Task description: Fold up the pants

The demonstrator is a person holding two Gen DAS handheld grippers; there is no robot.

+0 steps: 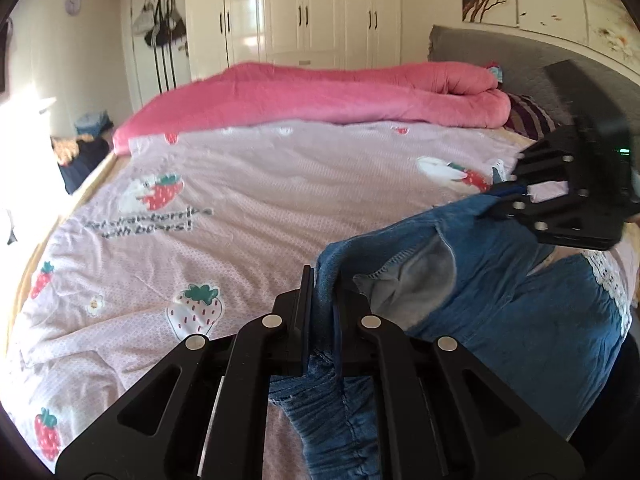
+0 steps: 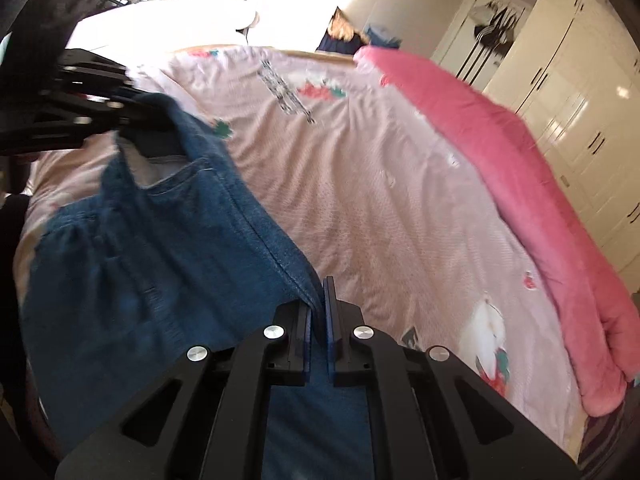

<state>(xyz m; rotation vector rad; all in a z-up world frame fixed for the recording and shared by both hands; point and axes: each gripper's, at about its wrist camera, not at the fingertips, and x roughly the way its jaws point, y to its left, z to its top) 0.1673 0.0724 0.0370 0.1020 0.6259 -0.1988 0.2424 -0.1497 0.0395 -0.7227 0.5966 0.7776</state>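
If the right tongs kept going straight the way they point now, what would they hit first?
Probably the strawberry-print bedspread. The right tongs, shut on the denim pants, point down across open bedding, with the pink quilt off to the side. Depth is hard to judge.

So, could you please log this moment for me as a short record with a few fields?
garment: blue denim pants, held up between both grippers, partly draped over the bed
left gripper: shut on a fold of the pants
right gripper: shut on the pants' edge
surface: bed with pink strawberry-print cover
bedding: pink quilt bunched along the far side
background: white wardrobe
fold status: not yet folded
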